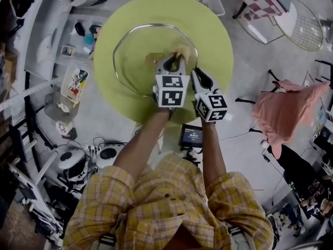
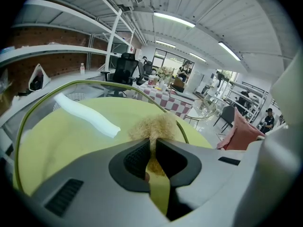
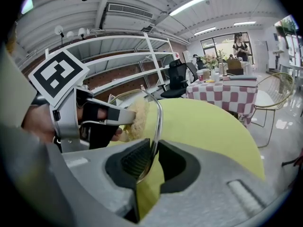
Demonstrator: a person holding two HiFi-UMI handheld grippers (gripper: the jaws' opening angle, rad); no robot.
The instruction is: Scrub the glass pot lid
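scrubber (image 2: 154,126) in left tool (image 2: 152,149), against lid (image 1: 136,45)

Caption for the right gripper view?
Right gripper grips the glass lid by its rim; left gripper holds scrubber against it.

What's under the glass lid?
Through the glass lid only the yellow-green table shows. The patch behind the scrubber, left gripper and right gripper is covered.

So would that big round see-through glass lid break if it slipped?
Probably: the clear glass pot lid with its thin metal rim looks stiff and breakable. The right gripper pinches only its edge, so it might swing or slip. It's wide, so likely fairly heavy.
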